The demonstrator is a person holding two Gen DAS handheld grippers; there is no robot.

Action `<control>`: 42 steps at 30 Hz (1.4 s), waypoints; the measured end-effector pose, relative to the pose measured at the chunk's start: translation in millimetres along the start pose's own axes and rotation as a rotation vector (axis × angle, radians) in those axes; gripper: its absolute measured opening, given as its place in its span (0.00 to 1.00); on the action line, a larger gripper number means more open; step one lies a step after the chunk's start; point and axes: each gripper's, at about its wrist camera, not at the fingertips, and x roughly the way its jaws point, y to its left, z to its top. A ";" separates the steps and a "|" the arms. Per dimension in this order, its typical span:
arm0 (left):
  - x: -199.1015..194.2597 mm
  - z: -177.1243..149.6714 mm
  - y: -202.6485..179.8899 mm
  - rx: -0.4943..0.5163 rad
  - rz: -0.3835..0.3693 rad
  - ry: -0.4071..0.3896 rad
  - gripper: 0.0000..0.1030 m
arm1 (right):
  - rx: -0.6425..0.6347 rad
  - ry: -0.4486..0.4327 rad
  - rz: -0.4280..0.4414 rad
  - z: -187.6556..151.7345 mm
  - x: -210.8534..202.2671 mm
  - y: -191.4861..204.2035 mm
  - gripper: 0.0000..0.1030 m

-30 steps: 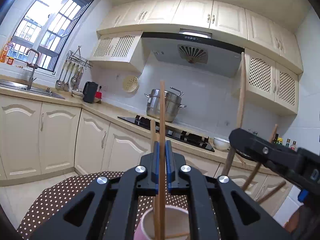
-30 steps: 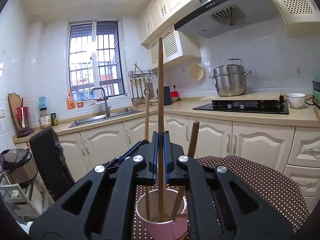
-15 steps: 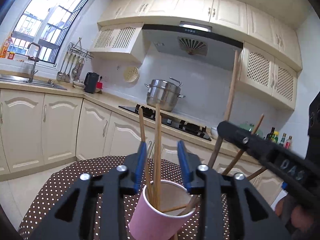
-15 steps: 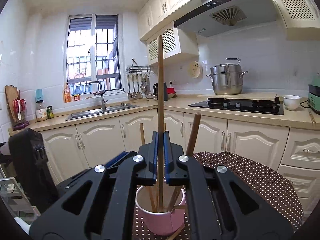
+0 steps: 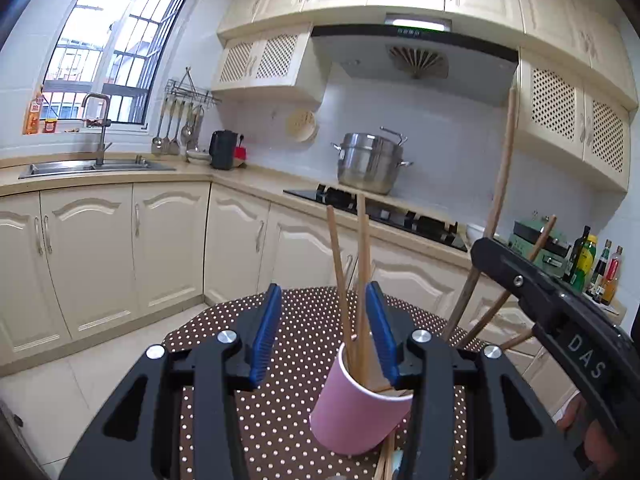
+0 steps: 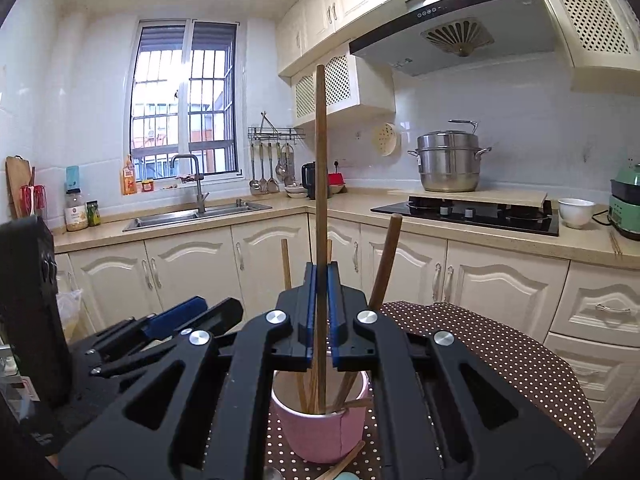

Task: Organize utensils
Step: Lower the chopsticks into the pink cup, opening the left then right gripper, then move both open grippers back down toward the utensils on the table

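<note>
A pink cup (image 5: 358,412) stands on the brown dotted tablecloth (image 5: 280,360) and holds wooden chopsticks (image 5: 362,280). My left gripper (image 5: 324,332) is open, its blue pads either side of the cup's chopsticks, touching nothing. My right gripper (image 6: 320,312) is shut on a long dark wooden chopstick (image 6: 320,168), held upright with its lower end inside the pink cup (image 6: 320,428). The right gripper also shows in the left wrist view (image 5: 560,312), with that chopstick (image 5: 502,168) rising from it. The left gripper shows low at the left in the right wrist view (image 6: 168,328).
More wooden utensils lie on the cloth by the cup's base (image 6: 344,464). Behind stand cream kitchen cabinets (image 5: 120,248), a sink (image 6: 192,216), a hob (image 6: 468,212) with a steel pot (image 6: 448,160), a white bowl (image 6: 576,210) and bottles (image 5: 592,268).
My left gripper has opened and let go of its chopstick, which now stands in the cup, and it has drawn back a little. My right gripper still holds its chopstick over the cup.
</note>
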 end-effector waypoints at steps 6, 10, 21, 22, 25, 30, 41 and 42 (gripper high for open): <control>-10.8 6.2 -3.2 0.016 0.004 0.004 0.45 | -0.006 -0.004 -0.008 1.6 -4.5 4.1 0.06; -17.3 10.3 -3.7 0.011 0.004 0.007 0.45 | -0.006 -0.005 -0.008 4.3 -7.7 3.4 0.07; -48.0 23.4 -9.0 0.033 0.048 -0.021 0.60 | -0.003 -0.037 -0.030 10.3 -28.6 6.9 0.41; -51.1 24.2 -8.1 0.035 0.048 -0.023 0.60 | -0.004 -0.045 -0.029 11.4 -32.4 7.4 0.42; -61.4 27.2 -11.2 0.046 0.065 -0.034 0.62 | -0.010 -0.054 -0.025 14.1 -41.2 9.9 0.49; -79.2 27.2 -14.7 0.074 0.085 -0.046 0.68 | -0.024 -0.085 -0.032 18.7 -58.2 14.8 0.56; -84.2 14.1 -3.5 0.073 0.026 0.102 0.68 | -0.060 -0.076 -0.094 10.5 -94.0 17.4 0.59; -80.4 11.6 -2.9 0.076 0.013 0.136 0.68 | -0.060 -0.065 -0.098 8.0 -95.3 16.5 0.59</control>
